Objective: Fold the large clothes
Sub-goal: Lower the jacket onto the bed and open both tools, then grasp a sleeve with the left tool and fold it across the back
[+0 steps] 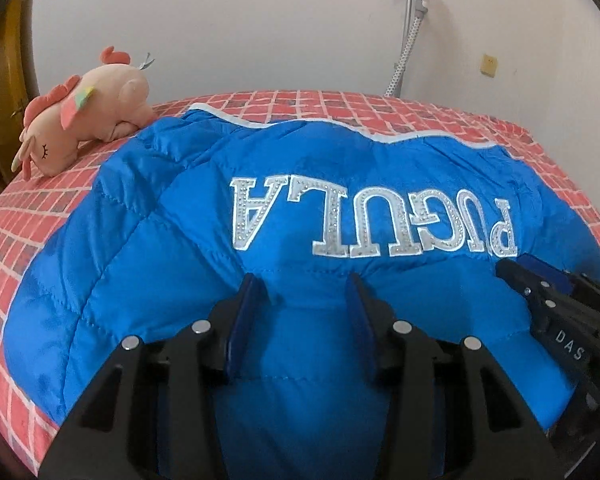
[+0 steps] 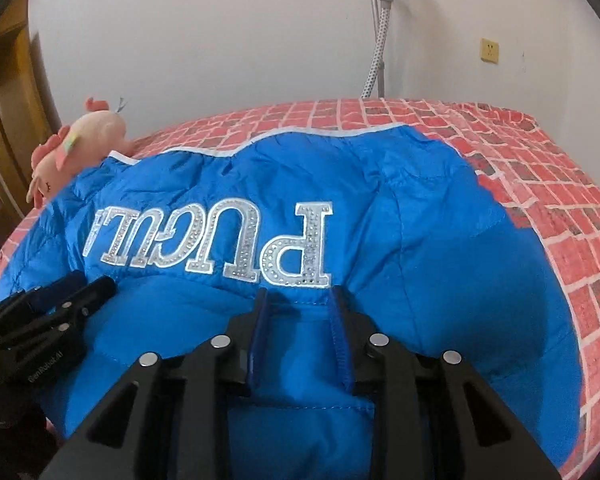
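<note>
Two grippers, left gripper [image 1: 304, 292] and right gripper [image 2: 300, 306], jaws parted over blue jacket [image 1: 180, 280], red brick-print bed [image 1: 16, 220], pink plush toy [image 1: 88, 112].

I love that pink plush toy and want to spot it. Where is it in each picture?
Left wrist view: pink plush toy lies at upper left on the brick-pattern bed cover, beside the blue jacket.
Right wrist view: at the left edge, partly behind the jacket.
Shared landmark: silver lettering on the jacket.
</note>
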